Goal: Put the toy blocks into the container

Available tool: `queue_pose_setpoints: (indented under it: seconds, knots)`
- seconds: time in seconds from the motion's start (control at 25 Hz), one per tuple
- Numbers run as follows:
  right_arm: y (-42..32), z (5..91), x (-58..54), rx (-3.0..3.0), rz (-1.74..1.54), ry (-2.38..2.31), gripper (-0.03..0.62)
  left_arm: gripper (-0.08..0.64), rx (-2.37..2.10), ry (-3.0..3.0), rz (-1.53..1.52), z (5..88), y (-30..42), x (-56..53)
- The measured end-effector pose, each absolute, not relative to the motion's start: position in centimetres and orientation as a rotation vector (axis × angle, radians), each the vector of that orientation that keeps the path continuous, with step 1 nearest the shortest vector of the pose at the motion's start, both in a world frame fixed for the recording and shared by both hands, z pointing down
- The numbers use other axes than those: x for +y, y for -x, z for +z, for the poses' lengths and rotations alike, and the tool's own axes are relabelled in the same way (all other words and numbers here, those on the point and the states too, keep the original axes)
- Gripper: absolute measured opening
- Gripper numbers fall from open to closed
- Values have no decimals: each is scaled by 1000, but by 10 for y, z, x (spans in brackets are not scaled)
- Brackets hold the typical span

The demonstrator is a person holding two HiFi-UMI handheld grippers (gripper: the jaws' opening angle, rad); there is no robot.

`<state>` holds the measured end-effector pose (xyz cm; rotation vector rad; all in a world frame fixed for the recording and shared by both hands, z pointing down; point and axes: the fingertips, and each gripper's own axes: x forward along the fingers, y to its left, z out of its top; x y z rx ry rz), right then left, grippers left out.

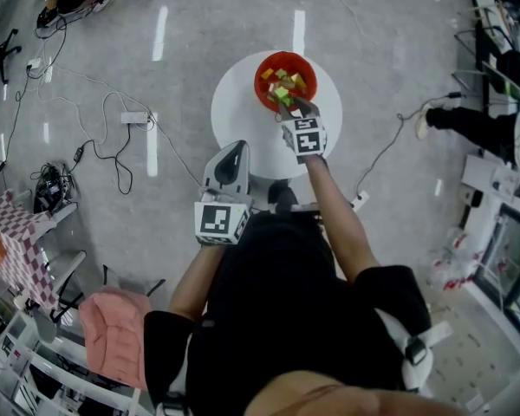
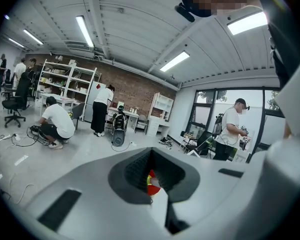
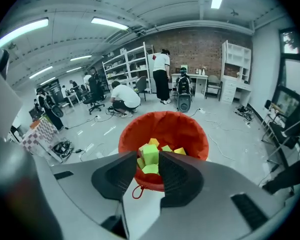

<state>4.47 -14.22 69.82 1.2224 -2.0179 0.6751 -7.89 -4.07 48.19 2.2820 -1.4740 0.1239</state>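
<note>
**Work surface.** A round white table (image 1: 243, 111) stands on a grey floor. A red fabric container (image 1: 267, 64) sits on its 12 o'clock portion, upright and open at the top. A red cord loop (image 3: 135, 191) hangs from the container's near side.

**Task items.** Yellow blocks (image 1: 298, 80) and green ones lie loose inside the container, piled toward its 6 o'clock wall. In the right gripper view they rest against the red inner wall (image 3: 165, 129), with one yellow block (image 3: 180, 151) at 3 o'clock of the pile.

**Right gripper.** The right gripper (image 1: 294, 107) reaches in from 6 o'clock of the container, angled downward, with its tips over the near rim. Its own view shows the jaws part-way apart and clamped on a green block (image 3: 150, 153). The block fills the gap between the two pads and hangs over the container opening, in front of the blocks already inside. In the head view this green block (image 1: 282, 96) sits just ahead of the tips.

**Left gripper.** The left gripper (image 1: 235, 149) is held at the table's 7 o'clock edge, well apart from the container and pointing toward it. In the left gripper view its jaws are drawn together with nothing between them. Only a thin slit remains, through which a sliver of the red container (image 2: 153, 185) shows.

**Surroundings.** Cables (image 1: 113, 137) trail over the floor at 9 o'clock of the table. A pink garment (image 1: 113, 332) lies at 7 o'clock.
</note>
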Motion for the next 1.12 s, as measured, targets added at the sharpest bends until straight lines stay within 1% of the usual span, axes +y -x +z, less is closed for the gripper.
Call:
queue_pose_setpoints:
  seconds: [0.16, 0.28, 0.32, 0.4, 0.52, 0.68, 0.8, 1.12]
  knots:
    - [-45, 680, -141, -2072, 656, -1243, 124, -3, -1475, -2289, 107, 477, 79, -44]
    - [-49, 648, -140, -2161, 611, -1287, 123, -4, -1475, -2314, 91, 469, 75, -47]
    - [-50, 632, -139, -2190, 589, -1317, 109, -3, -1477, -2324, 86, 465, 74, -49]
    - [-53, 595, -134, -2240, 532, -1390, 48, -4, -1485, -2343, 77, 458, 73, -51]
    - [-58, 547, -122, -2316, 450, -1482, 4, -3, -1500, -2363, 60, 447, 72, -53]
    - [-69, 507, -98, -2363, 412, -1574, 0, -3, -1489, -2412, 93, 440, 67, -47]
    - [-67, 489, -74, -2435, 425, -1553, 0, -3, -1489, -2431, 95, 433, 60, -40]
    - [-65, 494, -33, -2491, 450, -1526, -2, -3, -1474, -2445, 103, 436, 45, -19]
